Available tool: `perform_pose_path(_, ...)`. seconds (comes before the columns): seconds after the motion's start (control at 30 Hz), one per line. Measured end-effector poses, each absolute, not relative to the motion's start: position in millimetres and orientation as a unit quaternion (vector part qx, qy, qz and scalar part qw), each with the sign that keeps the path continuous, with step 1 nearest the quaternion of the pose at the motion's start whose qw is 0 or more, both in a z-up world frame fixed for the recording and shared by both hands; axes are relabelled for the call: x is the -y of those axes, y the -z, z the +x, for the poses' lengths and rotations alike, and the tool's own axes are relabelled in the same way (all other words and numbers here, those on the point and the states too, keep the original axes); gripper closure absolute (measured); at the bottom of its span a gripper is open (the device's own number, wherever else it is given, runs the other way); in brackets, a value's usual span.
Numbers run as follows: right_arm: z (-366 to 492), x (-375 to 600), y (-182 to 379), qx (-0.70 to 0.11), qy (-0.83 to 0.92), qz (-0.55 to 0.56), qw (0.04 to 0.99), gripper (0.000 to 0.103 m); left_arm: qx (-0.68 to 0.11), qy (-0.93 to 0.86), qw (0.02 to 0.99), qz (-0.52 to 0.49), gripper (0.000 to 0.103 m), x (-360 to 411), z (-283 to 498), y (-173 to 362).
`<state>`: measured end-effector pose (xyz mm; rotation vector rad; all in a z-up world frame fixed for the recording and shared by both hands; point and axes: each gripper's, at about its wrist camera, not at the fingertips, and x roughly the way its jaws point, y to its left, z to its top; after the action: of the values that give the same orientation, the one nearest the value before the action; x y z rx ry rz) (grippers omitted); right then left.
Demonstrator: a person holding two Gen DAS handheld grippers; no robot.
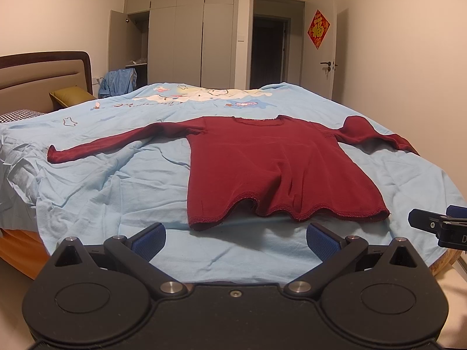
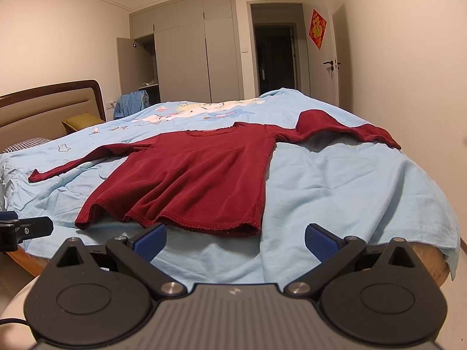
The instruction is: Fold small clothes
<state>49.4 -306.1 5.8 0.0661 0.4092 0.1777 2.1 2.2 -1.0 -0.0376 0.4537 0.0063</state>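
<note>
While both grippers hang low at the near edge of the bed, a dark red long-sleeved shirt (image 1: pixel 271 169) lies spread flat across the middle of the left wrist frame, on a light blue bedsheet (image 1: pixel 116 186). Its wavy hem sits just above the left gripper (image 1: pixel 235 240), whose blue-padded fingers (image 1: pixel 150 240) are spread wide with nothing between them. One sleeve stretches out toward the left of the frame; the other bunches up into a hump at the right. At the right edge of that frame the tip of the right gripper (image 1: pixel 437 224) shows. From the right wrist view, the right gripper (image 2: pixel 235 240) is likewise spread apart and empty, with the shirt (image 2: pixel 189 172) left of centre and its hem touching neither finger. A headboard (image 1: pixel 38 73) stands at the left, and a wardrobe (image 1: pixel 186 35) with one door ajar fills the upper centre, beside a dark doorway (image 1: pixel 268 49).
</note>
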Motion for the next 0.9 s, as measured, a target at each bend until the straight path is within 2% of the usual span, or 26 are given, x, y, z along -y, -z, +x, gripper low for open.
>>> perform_pose_path(0.9,50.2,306.5,-5.2,-0.205,-0.088,0.033,0.974,0.000,-0.224,-0.003,0.975,-0.016,0.001,-0.2,0.8,1.0)
